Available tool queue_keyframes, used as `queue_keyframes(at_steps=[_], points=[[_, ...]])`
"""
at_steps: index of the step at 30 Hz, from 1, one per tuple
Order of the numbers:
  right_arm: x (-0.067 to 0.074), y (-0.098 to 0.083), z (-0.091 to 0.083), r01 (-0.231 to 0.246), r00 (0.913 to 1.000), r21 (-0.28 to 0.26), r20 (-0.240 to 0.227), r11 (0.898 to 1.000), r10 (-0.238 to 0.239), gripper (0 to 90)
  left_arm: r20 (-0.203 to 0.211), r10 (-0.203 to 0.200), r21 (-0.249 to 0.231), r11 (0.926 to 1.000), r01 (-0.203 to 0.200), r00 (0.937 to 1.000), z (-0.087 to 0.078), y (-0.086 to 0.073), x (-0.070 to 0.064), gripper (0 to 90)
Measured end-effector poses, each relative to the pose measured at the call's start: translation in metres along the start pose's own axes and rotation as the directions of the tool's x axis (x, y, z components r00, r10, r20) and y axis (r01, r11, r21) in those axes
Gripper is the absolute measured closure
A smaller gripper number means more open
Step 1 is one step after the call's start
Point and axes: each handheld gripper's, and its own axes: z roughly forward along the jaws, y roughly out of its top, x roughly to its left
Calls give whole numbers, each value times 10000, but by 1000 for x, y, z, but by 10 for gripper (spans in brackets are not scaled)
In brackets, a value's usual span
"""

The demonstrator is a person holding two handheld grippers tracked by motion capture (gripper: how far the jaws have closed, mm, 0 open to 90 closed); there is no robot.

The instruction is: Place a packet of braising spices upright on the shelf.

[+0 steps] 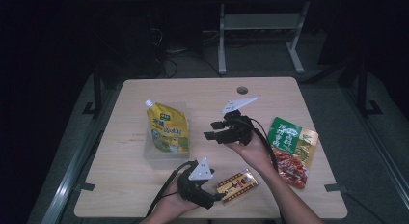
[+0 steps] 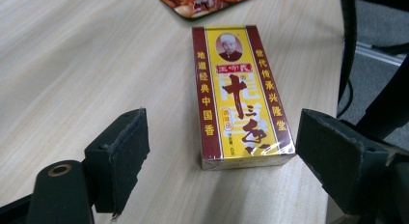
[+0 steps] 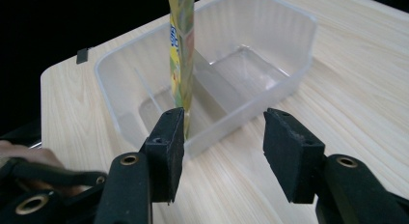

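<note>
The left gripper (image 2: 222, 156) stands open around the spice box (image 2: 241, 96), pads clear of it. The right gripper (image 3: 224, 147) is open and empty, just beside the clear container (image 3: 270, 84) holding the yellow pouch (image 3: 181, 55).

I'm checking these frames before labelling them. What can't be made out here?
- Yellow pouch: right gripper view, top cut off by the frame edge; seen edge-on, so its print is unreadable.
- Red snack bag: left gripper view, mostly cut off by the top edge.
- Clear bin: high view, largely hidden under the pouch.
- Spice box: high view, print too small.
</note>
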Motion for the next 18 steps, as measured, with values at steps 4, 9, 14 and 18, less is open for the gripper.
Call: queue_keyframes(at_steps=[4,9,14,18], points=[[-3,-10,-13,-81,9997,100,248,9999,79,452,14,41,243,9997,-42,10000,6,1,-2,177],[-7,-24,-27,-241,9992,99,337,9997,237,430,153,96,484,9988,-103,9998,14,0,-9,175],[-9,-40,-38,-355,9977,78,574,9993,350,404,122,272,712,9971,-280,9996,19,-1,-12,166],[-10,-53,-43,-540,9963,126,683,9985,530,375,22,408,787,9961,-408,9992,23,0,-13,160]])
